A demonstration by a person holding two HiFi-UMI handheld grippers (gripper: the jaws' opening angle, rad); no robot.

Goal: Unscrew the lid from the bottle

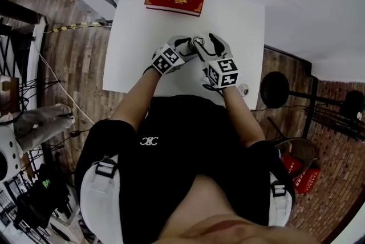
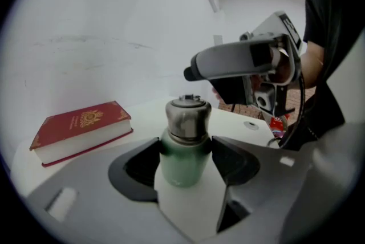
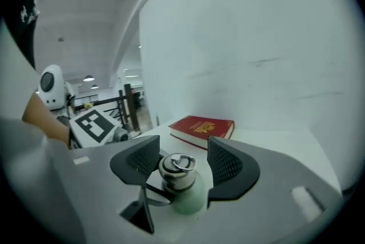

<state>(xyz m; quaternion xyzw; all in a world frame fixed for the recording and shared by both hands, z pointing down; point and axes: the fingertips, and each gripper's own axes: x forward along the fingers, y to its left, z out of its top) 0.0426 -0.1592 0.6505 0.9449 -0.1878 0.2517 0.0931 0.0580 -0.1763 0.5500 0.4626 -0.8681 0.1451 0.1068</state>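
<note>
Left gripper view: left gripper [image 2: 183, 150] clamps small mint-green metal bottle [image 2: 181, 160] by body, upright on white table [image 1: 239, 26]; red hardcover book [image 2: 80, 129] at 9 o'clock. Bottle likely rigid, light, slick; grip steel screw lid [image 2: 188, 117] round its side. Right gripper view alone shows right gripper [image 3: 182, 160] spread wide, straddling lid without touching.

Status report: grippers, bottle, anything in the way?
Left hand-held gripper clamped on bottle. Right hand-held gripper open around lid, lid on. Red book behind, not blocking.
</note>
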